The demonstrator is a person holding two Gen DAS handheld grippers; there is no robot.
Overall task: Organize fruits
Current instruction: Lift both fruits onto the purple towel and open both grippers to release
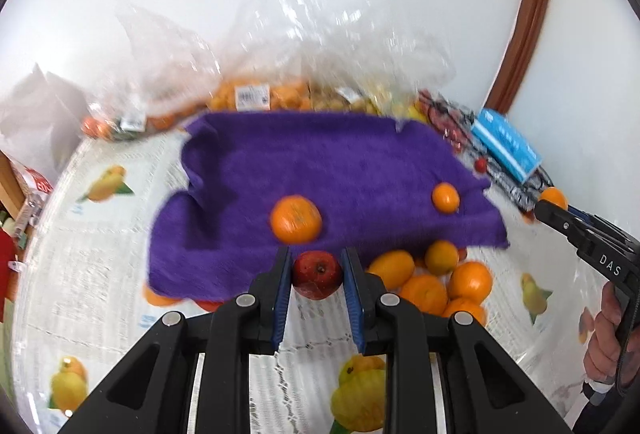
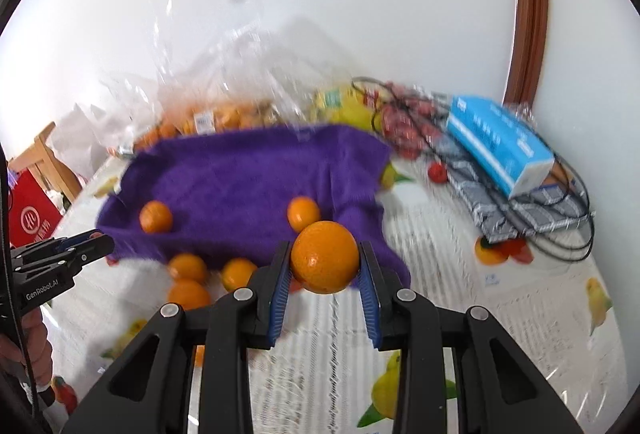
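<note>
The left hand-held gripper (image 1: 317, 276) clamps a smooth round red apple (image 1: 317, 274); the right hand-held gripper (image 2: 325, 266) clamps a dimpled round orange (image 2: 324, 257). The fuzzy purple towel (image 1: 320, 169) partly hides some fruits.

Both grippers are built alike. The left gripper (image 1: 316, 266) has glossy black plastic linkage arms that fan toward the camera, with triangular cut-outs near their base and pale slots between them. Round silver pivot pins sit at the joints, four across. Each finger carries a ribbed blue pad (image 1: 283, 298) on its inner face.

The right gripper (image 2: 325, 266) shows the same black arms, silver pins and blue ribbed pads (image 2: 280, 298). Seen from the side, its black body bears the white letters "DAS"; the left one's side reads "GenRobot.AI", with small screws nearby. A thin black cord hangs beside the hand (image 1: 608, 346), above a dark sleeve cuff.
</note>
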